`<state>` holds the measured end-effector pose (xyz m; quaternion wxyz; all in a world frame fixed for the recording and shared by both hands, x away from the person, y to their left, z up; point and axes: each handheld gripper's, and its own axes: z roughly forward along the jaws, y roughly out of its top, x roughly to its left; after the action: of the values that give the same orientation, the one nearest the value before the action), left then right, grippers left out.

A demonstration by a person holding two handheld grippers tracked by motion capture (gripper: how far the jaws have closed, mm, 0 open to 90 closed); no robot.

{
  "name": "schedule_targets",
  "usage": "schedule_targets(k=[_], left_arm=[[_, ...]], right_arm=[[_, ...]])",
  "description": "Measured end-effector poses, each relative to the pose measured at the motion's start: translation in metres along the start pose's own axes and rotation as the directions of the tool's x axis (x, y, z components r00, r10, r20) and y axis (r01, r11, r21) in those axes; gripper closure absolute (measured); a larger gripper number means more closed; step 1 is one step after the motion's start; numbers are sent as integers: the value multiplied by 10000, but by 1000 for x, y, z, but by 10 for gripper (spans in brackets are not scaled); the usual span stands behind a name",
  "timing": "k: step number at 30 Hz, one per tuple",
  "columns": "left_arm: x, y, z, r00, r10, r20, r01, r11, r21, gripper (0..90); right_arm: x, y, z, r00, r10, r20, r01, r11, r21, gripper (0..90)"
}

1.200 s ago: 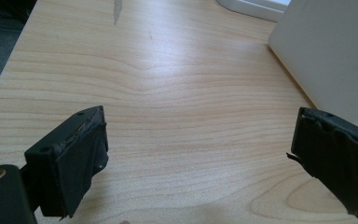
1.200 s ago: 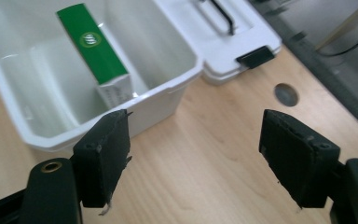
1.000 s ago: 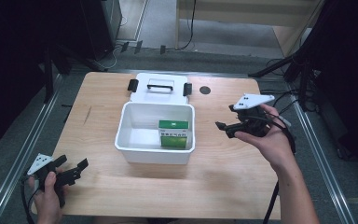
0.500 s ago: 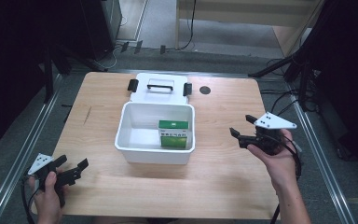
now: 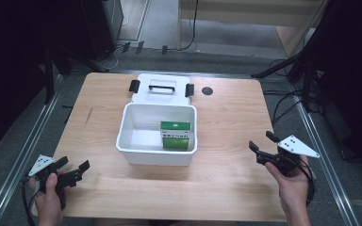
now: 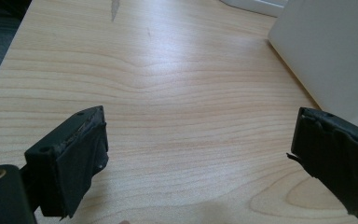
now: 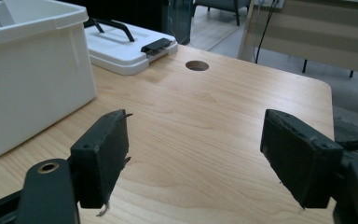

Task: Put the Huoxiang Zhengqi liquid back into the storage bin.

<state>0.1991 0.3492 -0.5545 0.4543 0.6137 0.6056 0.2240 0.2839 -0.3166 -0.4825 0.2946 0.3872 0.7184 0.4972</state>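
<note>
Both your grippers, left [image 5: 71, 171] and right [image 5: 263, 143], gape wide and empty over grained wooden tabletop [image 5: 226, 117]; smooth white plastic bin [image 5: 136, 150] holds a green box [image 5: 175, 135].

One white bin [image 5: 156, 153], one green box [image 5: 175, 135], one lid [image 5: 160, 88], two grippers.

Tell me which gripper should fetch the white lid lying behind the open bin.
Probably the right gripper: open and empty, it faces the white handled lid. The left gripper, also open, sits at the near left corner, with the white plastic bin, holding a green box, in its way.
</note>
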Motion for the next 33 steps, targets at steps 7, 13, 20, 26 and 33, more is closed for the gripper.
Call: schedule_targets(k=[7,13,20,26,33], left_arm=[[0,0,0,10000,0,-10,0,10000,0,45],[0,0,0,10000,1,-10,-1,10000,0,45],[0,0,0,10000,47,36,-47,10000,25,45],[0,0,0,10000,36,50,-36,10000,39,45],[0,0,0,10000,-11,72,11,10000,50,45]], right_arm=[[-5,-24,-15,9998,115,-176,-123,9988,-476,193],[-6,-47,-26,9991,381,178,-373,9983,-447,151],[-6,-72,-37,9965,796,252,-790,9966,-238,100],[-3,-79,-43,9963,678,529,-675,9977,-81,12],[6,-82,-45,9955,300,896,-311,9995,106,0]])
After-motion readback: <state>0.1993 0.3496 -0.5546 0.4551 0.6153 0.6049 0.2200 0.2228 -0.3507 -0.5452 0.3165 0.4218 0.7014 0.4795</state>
